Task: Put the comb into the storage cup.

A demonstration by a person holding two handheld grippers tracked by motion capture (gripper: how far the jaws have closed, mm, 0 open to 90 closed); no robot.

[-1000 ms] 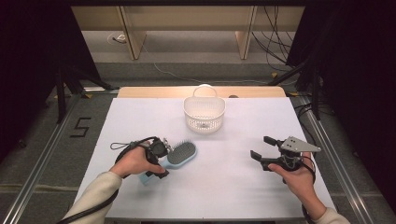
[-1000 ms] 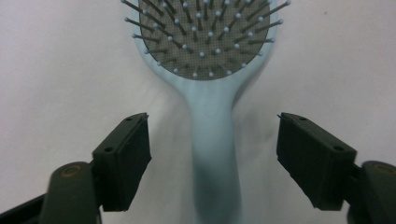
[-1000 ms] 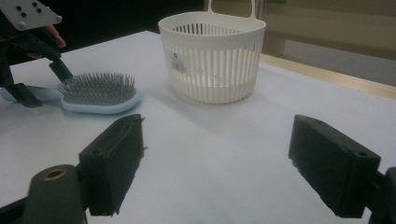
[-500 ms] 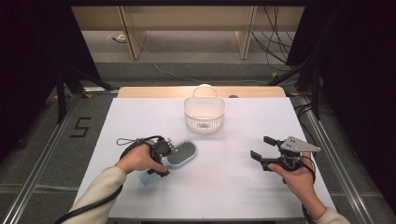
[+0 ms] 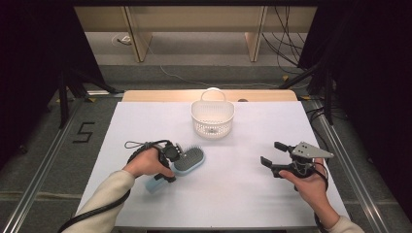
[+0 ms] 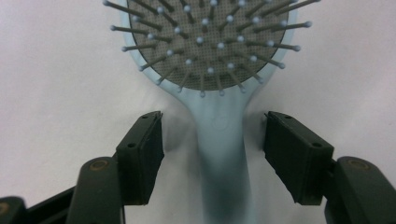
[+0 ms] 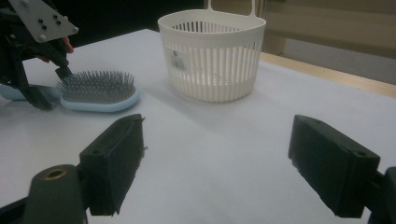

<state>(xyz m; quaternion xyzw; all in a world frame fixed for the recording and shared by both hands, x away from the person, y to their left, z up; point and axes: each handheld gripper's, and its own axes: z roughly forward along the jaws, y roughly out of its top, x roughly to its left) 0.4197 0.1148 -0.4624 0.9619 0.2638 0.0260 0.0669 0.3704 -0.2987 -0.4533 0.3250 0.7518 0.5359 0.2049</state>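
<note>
A light blue hairbrush (image 5: 190,160) lies bristles up on the white table (image 5: 243,204), left of centre. My left gripper (image 5: 170,165) straddles its neck. In the left gripper view the handle (image 6: 222,154) runs between the two pads (image 6: 142,154), with a gap on each side. The jaws have just been closing around the handle and do not touch it. My right gripper (image 5: 270,152) rests at the right, open and empty, pointing toward the brush (image 7: 98,91) and the left gripper (image 7: 53,88).
A white slotted basket (image 5: 213,119) with a handle stands at the middle back of the table, also seen as basket (image 7: 212,60) ahead of the right gripper. A wooden strip (image 5: 145,95) borders the far edge. Dark stands flank the table.
The left hand has shifted slightly over the brush's handle. The brush, basket and right hand stay where they were.
</note>
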